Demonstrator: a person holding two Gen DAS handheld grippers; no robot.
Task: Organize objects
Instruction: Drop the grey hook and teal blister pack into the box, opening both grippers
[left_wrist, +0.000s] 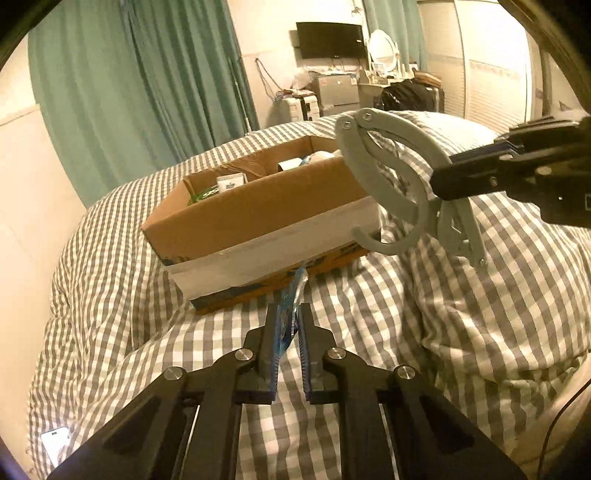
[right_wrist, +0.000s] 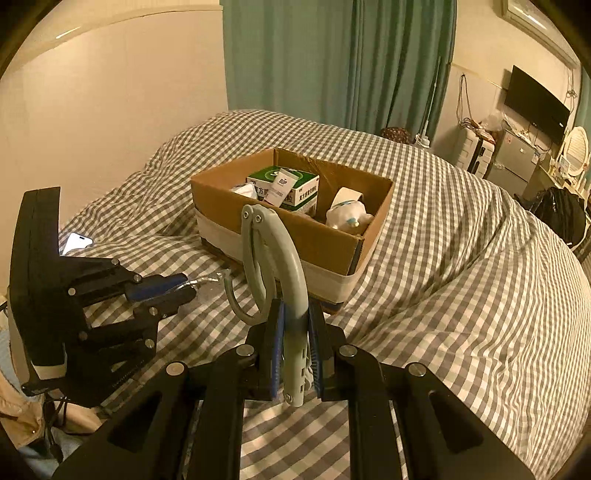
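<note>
Left tongs (right_wrist: 173, 290) clamped on a clear blue plastic packet (left_wrist: 291, 299) just before the cardboard box (right_wrist: 295, 236), box of packets and a white figurine on the checked bed (right_wrist: 461, 258), right tongs (right_wrist: 295, 332) gripping a grey folding hanger (right_wrist: 280, 258) upright beside the box

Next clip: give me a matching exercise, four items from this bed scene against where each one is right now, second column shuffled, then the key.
Items
1. grey hanger
2. blue packet
3. phone
4. green box

Places
A. inside the cardboard box
B. lying on the checked duvet, away from both grippers
C. clamped in the right gripper
D. pinched in the left gripper

Pairs: 1-C, 2-D, 3-B, 4-A
</note>
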